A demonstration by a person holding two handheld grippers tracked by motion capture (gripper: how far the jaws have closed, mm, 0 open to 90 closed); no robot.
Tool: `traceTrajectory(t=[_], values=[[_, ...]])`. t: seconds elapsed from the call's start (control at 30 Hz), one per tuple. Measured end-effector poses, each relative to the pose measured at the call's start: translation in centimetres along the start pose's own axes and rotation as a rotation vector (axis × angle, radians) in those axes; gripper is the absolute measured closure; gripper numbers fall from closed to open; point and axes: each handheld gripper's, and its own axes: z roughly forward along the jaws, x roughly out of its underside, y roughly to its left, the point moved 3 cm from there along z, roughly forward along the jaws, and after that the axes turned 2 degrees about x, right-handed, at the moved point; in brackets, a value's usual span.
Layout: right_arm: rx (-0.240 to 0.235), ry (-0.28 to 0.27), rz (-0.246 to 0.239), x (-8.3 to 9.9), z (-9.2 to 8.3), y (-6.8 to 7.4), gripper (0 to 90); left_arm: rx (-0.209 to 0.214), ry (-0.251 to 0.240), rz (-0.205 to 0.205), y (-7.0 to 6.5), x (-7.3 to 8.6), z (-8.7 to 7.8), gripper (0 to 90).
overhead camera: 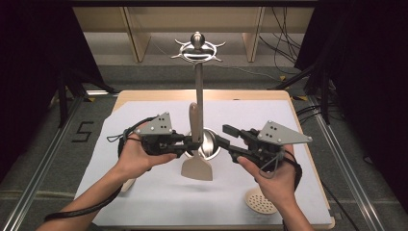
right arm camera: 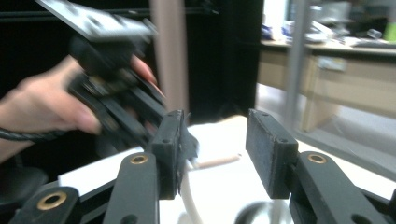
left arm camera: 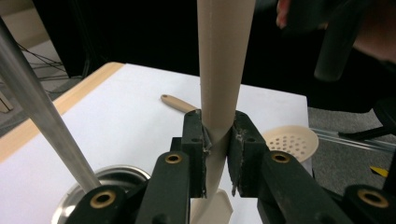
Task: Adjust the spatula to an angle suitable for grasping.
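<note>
A: Item one, the spatula [overhead camera: 195, 144]. Where is it?

B: Upright at the middle of the surface [overhead camera: 159, 202], blade down, just beside the metal stand [overhead camera: 198, 91] and its round base [overhead camera: 210, 143]. The left gripper [overhead camera: 185, 143] has its jaws clamped on the handle.

A: Right gripper [overhead camera: 226, 137]?

B: Jaws wide apart, nothing between them, just right of the handle.

A: Step in hand?

B: Likely a handover finished; the left carries the spatula alone. Next calls for lifting the handle's top to a hook [overhead camera: 179, 54].

A: Pose?

B: Both forearms enter from the near edge, grippers level, pointing inward. A skimmer [overhead camera: 260, 201] lies near right.
</note>
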Motion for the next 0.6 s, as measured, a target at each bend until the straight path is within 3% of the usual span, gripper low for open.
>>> traceTrajectory(t=[0.03,0.13,0.2,0.27,0.3,0.33,0.53,0.6], values=[[0.000,0.000,0.000,0.0,0.0,0.0,58.8,-0.006,0.001,0.004,0.1,-0.2,-0.1,77.5],[0.114,0.046,0.018,2.4,-1.1,-1.6,60.3,-0.021,0.000,0.005,0.5,-0.9,-0.2,77.5],[0.127,0.065,0.011,2.8,-1.3,-1.9,60.6,-0.022,0.000,0.008,0.7,-1.1,-0.2,77.5],[0.207,0.111,0.025,4.6,-1.9,-2.7,61.3,-0.029,0.006,0.011,0.9,-1.3,-0.2,77.5],[0.207,0.111,0.025,4.6,-1.9,-2.7,61.3,-0.032,0.012,0.014,1.0,-1.4,-0.2,77.5],[0.229,0.134,0.058,5.5,-2.2,-2.9,61.4,-0.033,0.016,0.016,1.2,-1.5,-0.2,77.4],[0.262,0.158,0.043,6.7,-2.8,-3.6,61.8,-0.045,0.029,0.015,2.3,-1.9,-0.3,77.4],[0.249,0.159,0.061,6.9,-2.8,-3.6,61.8,-0.048,0.037,0.021,2.6,-2.0,-0.4,77.4]])
